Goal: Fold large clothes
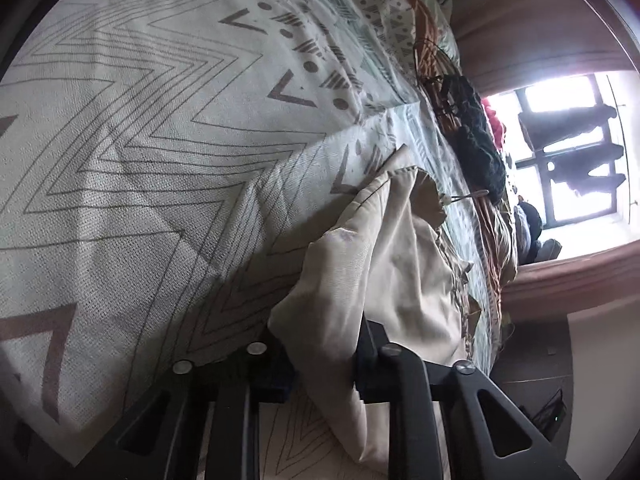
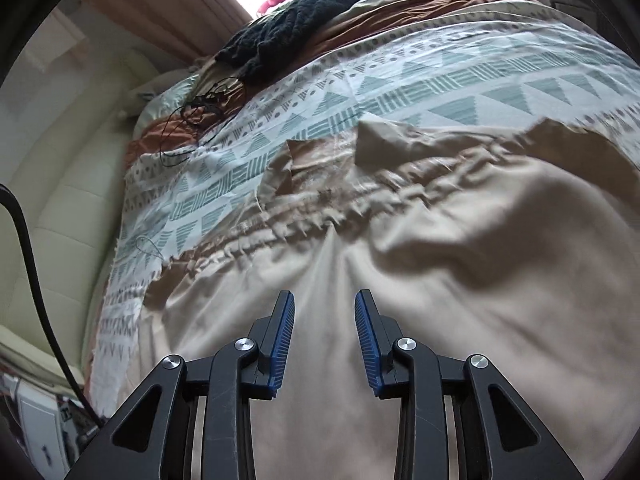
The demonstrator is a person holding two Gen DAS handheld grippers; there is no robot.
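Observation:
A large beige garment (image 2: 440, 264) lies spread over the bed, with a gathered waistband running across its far part. In the left wrist view a bunched fold of the same beige garment (image 1: 400, 272) rises from the bedspread. My left gripper (image 1: 324, 344) is shut on that fold, and the cloth hides its fingertips. My right gripper (image 2: 325, 296) hovers just above the flat beige cloth. It is open, its blue pads (image 2: 282, 344) are bare, and nothing is between them.
A patterned bedspread (image 1: 140, 140) covers the bed. A dark knitted piece (image 2: 288, 20) and a tangle of thin black cable (image 2: 192, 120) lie near the far edge. A cream padded wall (image 2: 60, 200) and a thick black cord (image 2: 32, 248) are on the left. There is a bright window (image 1: 568, 152).

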